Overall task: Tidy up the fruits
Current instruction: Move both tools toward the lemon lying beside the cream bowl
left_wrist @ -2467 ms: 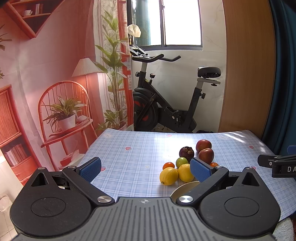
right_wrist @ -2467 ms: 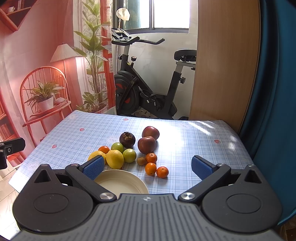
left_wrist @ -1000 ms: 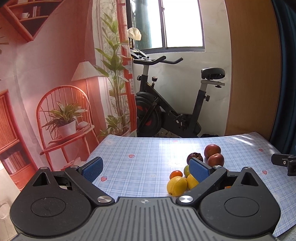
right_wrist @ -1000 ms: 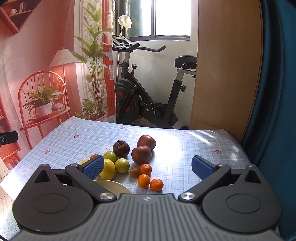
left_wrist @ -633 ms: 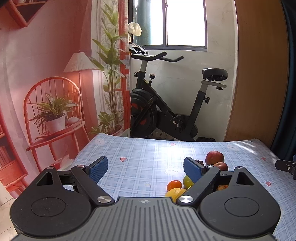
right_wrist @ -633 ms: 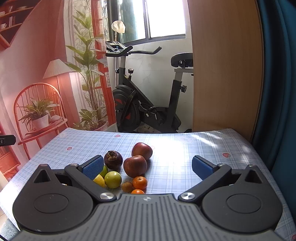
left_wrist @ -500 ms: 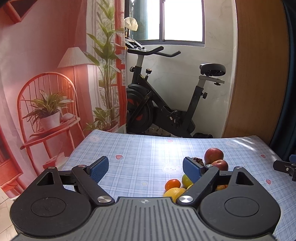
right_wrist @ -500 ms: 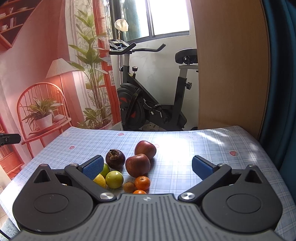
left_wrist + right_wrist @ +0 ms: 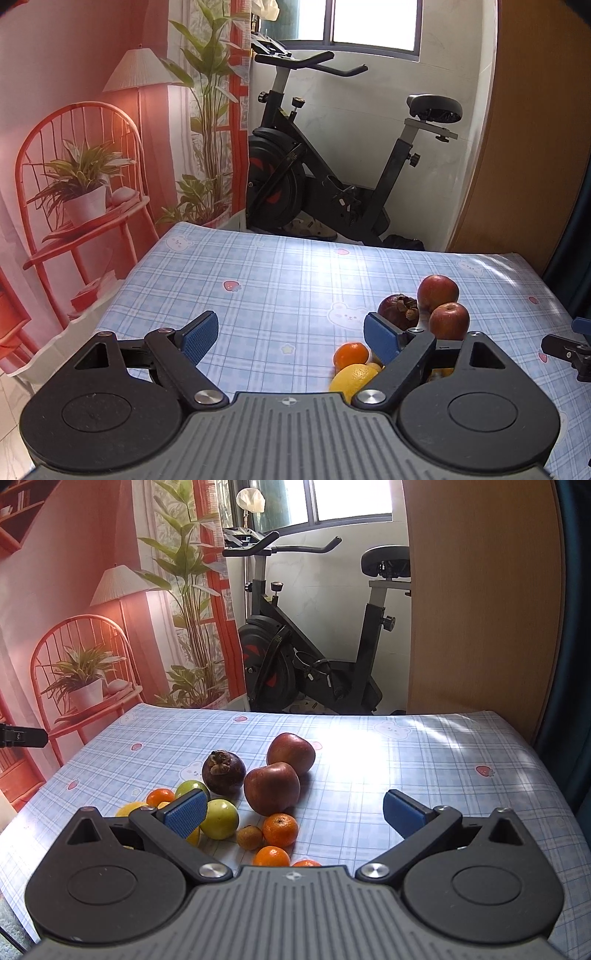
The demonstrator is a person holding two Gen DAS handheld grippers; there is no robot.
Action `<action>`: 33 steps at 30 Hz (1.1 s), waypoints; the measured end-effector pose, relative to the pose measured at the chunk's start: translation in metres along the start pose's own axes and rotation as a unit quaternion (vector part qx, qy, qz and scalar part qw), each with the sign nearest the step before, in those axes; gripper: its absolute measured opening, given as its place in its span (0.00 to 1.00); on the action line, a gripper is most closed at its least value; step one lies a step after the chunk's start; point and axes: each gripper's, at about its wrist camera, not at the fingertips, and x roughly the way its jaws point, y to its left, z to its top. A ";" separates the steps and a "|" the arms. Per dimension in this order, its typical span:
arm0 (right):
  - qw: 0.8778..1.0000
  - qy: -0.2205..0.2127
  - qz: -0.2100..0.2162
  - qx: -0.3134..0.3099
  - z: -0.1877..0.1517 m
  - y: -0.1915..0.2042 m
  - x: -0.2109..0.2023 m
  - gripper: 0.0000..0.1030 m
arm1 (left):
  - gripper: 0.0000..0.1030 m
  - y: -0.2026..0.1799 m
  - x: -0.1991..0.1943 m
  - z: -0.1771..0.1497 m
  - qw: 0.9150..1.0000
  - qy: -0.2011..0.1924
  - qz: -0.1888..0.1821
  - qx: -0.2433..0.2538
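A pile of fruit lies on the blue checked tablecloth (image 9: 406, 760). It has two red apples (image 9: 271, 788), a dark mangosteen (image 9: 223, 771), green limes (image 9: 219, 819), small oranges (image 9: 280, 829) and a yellow lemon (image 9: 352, 376). My right gripper (image 9: 293, 812) is open and empty, low over the near side of the pile, the apples between its fingers' lines. My left gripper (image 9: 291, 338) is open and empty, left of the pile; its right finger covers part of the mangosteen (image 9: 399, 312) and apples (image 9: 437, 291).
An exercise bike (image 9: 314, 657) stands behind the table's far edge. A wooden panel (image 9: 480, 609) is at the back right, a red printed backdrop (image 9: 74, 147) at the left. The right gripper's tip shows at the left view's right edge (image 9: 569, 350).
Both grippers have moved forward and lower toward the fruit. The white bowl near the front edge has dropped out of both views. Both stay open.
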 end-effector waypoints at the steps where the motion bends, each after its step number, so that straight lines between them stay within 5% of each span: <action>1: 1.000 0.002 0.000 -0.005 0.001 0.001 0.002 1.00 | 0.85 0.000 0.002 0.001 1.000 0.001 0.000 0.001; 13: 0.998 0.032 0.026 -0.040 0.004 0.013 0.021 0.99 | 0.84 -0.007 0.022 0.002 0.999 0.034 -0.033 0.012; 21: 0.995 0.061 0.064 -0.052 -0.005 0.028 0.035 0.97 | 0.68 -0.004 0.029 -0.008 0.997 0.057 -0.043 0.020; 25: 0.992 0.074 0.080 -0.062 -0.006 0.039 0.043 0.88 | 0.65 -0.004 0.031 -0.012 0.996 0.063 -0.057 0.029; 27: 0.991 0.078 0.086 -0.067 -0.008 0.045 0.047 0.86 | 0.52 -0.005 0.033 -0.014 0.995 0.066 -0.062 0.042; 33: 0.987 0.085 0.105 -0.082 -0.008 0.062 0.057 0.68 | 0.52 0.007 0.040 -0.015 0.993 0.083 -0.076 0.030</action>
